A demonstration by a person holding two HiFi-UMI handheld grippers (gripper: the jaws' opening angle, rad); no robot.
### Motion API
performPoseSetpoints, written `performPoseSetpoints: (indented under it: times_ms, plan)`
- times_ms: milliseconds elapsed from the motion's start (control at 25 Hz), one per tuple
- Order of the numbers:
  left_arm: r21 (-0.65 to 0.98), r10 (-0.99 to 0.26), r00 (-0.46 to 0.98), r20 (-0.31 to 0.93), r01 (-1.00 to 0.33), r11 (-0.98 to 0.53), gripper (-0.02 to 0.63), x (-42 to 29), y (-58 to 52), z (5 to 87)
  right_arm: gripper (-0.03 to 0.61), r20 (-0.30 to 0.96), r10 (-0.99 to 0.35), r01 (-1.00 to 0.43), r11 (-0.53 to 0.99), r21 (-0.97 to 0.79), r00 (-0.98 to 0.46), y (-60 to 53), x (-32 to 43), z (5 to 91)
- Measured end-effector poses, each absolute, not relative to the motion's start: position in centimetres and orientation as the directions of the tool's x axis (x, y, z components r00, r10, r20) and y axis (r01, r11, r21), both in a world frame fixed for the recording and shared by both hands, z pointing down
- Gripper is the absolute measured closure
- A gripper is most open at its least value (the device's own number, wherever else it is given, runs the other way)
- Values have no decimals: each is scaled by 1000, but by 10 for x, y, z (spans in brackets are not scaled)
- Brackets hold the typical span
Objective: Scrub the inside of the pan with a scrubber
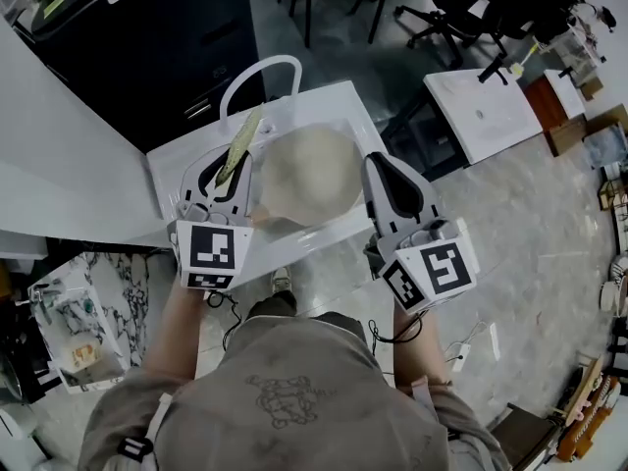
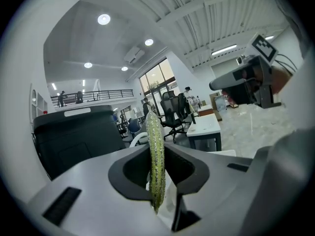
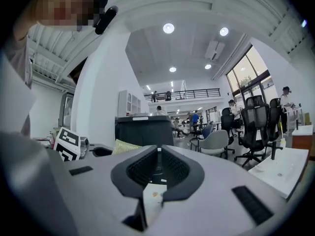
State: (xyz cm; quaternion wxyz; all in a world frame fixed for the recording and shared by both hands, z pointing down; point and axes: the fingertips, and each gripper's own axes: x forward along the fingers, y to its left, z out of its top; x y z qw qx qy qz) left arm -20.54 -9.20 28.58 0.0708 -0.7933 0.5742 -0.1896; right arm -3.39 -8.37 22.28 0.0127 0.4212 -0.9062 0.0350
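Observation:
The pan (image 1: 309, 175) is a round cream-coloured shape lying on the white table (image 1: 186, 160), between my two grippers in the head view. My left gripper (image 1: 235, 160) (image 2: 156, 156) is at the pan's left edge and is shut on a flat yellow-green scrubber (image 1: 238, 145) (image 2: 155, 151), which stands on edge and sticks out past the fingertips. My right gripper (image 1: 378, 165) (image 3: 158, 154) is level with the pan's right edge, its jaws closed together with nothing between them. The scrubber (image 3: 125, 146) also shows at the left of the right gripper view. The pan is out of sight in both gripper views.
A white curved tube (image 1: 260, 72) arches over the table's far side. A black cabinet (image 1: 147, 37) stands behind on the left. A white desk (image 1: 481, 111) and office chairs (image 1: 491, 8) are at the right, and a cluttered marble-patterned stand (image 1: 69, 322) is low on the left.

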Motion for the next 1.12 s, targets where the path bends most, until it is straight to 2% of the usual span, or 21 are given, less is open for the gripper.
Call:
performPoseSetpoints:
  times_ms: [360,880,1120]
  plan:
    - [-464,-905,258,337,-791,-398,535,-189,-142,341,538,129,-767,-777,624,-85,-629,-134,-32,261]
    - [-473,-836,204,510,-745,-470,535,-168,-205,444,538,221,-703,-737,655,-170,-676,-198,-23,324]
    - [-551,-798,162,580,-643,-531,535,-159,-223,486,538,253,-676,-722,656,-221,-692,-215,-23,354]
